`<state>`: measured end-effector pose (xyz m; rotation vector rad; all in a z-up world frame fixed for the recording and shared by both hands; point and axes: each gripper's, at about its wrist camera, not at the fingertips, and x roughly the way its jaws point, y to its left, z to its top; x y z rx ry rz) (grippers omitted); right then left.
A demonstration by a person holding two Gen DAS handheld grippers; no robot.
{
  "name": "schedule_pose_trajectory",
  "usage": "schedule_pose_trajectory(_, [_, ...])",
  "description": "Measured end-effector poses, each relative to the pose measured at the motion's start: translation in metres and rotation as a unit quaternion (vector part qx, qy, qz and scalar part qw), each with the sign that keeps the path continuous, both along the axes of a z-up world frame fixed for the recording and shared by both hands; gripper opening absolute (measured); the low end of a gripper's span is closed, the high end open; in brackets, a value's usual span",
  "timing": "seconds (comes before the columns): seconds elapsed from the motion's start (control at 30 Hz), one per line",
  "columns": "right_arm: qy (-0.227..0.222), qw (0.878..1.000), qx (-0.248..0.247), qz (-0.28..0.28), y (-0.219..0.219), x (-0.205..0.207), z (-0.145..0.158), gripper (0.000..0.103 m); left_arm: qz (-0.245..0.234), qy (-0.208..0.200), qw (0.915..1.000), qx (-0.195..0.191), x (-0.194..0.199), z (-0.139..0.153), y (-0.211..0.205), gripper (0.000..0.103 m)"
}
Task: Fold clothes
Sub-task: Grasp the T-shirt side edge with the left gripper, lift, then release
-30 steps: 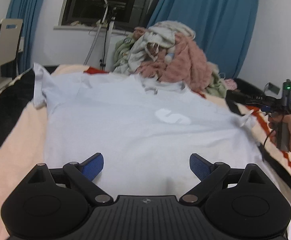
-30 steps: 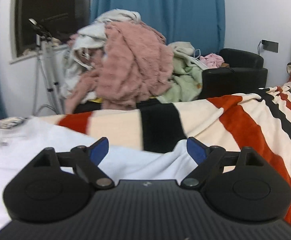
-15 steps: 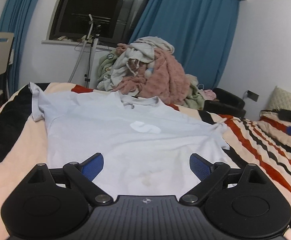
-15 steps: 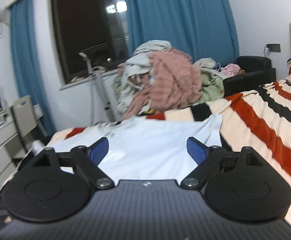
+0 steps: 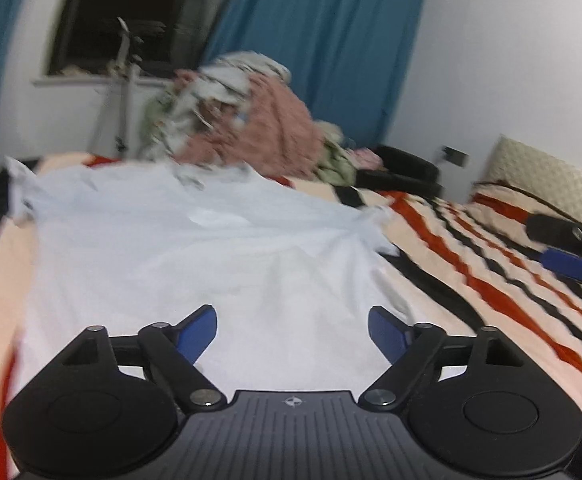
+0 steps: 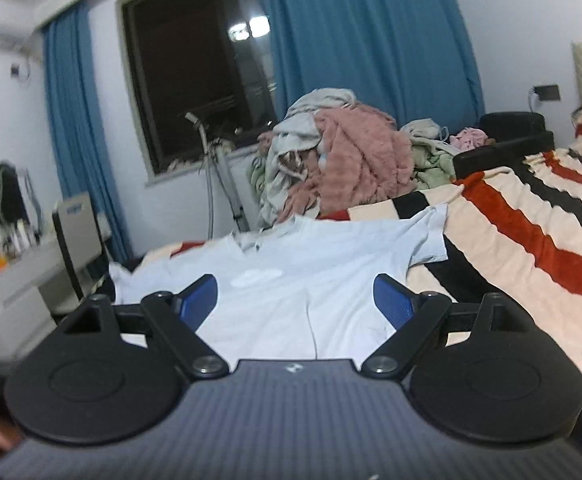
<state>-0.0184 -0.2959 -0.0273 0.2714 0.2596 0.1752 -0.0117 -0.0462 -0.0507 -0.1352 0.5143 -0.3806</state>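
A pale blue short-sleeved cotton T-shirt is spread flat, front up, on a bed covered by a cream, red and black striped blanket. The left gripper is held above the shirt's lower part; its blue-padded fingers are closing, with nothing pinched between them and the cloth seen beyond them. The right gripper is held with its fingers wide apart and empty, the shirt's body lying ahead of them. Beyond both pairs of fingers, a heap of pink and grey clothes is piled before blue curtains.
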Motion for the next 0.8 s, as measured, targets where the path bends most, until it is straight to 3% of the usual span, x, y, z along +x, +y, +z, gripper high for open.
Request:
schedule_pose_trajectory(0.1, [-0.001,1.0,0.025,-0.016,-0.022,0.002,0.0,0.086,-0.044,0.01,0.9989,0.008,0.001,-0.008,-0.023,0.072])
schedule_pose_trajectory(0.2, [-0.014,0.997,0.06,-0.041,-0.049,-0.001,0.0,0.086,-0.08,0.014,0.9964,0.025,0.002,-0.019,-0.053,0.058])
schedule_pose_trajectory(0.33, [-0.013,0.988,0.145,-0.052,-0.085,0.004,-0.011,0.088,-0.131,0.031,0.9907,0.023,0.007,-0.04,-0.092,0.04])
schedule_pose_trajectory(0.43, [0.004,0.982,0.183,-0.046,-0.095,0.01,-0.019,0.088,-0.167,0.047,0.9841,0.035,0.01,-0.056,-0.118,0.037])
schedule_pose_trajectory(0.57, [0.008,0.982,0.184,-0.039,-0.093,0.013,-0.022,0.088,-0.197,0.061,0.9776,0.041,0.011,-0.074,-0.138,0.036])
schedule_pose_trajectory(0.67, [0.01,0.983,0.18,-0.029,-0.09,0.015,-0.023,0.088,-0.19,0.086,0.9758,0.066,0.018,-0.087,-0.15,0.04])
schedule_pose_trajectory(0.73, [0.013,0.983,0.181,-0.027,-0.09,0.015,-0.024,0.088,-0.194,0.094,0.9746,0.06,0.021,-0.091,-0.152,0.041])
schedule_pose_trajectory(0.77, [0.014,0.983,0.184,-0.026,-0.091,0.015,-0.024,0.088,-0.198,0.095,0.9742,0.054,0.022,-0.091,-0.152,0.036])
schedule_pose_trajectory(0.8, [0.016,0.982,0.187,-0.025,-0.091,0.015,-0.025,0.088,-0.203,0.096,0.9732,0.047,0.023,-0.092,-0.153,0.013])
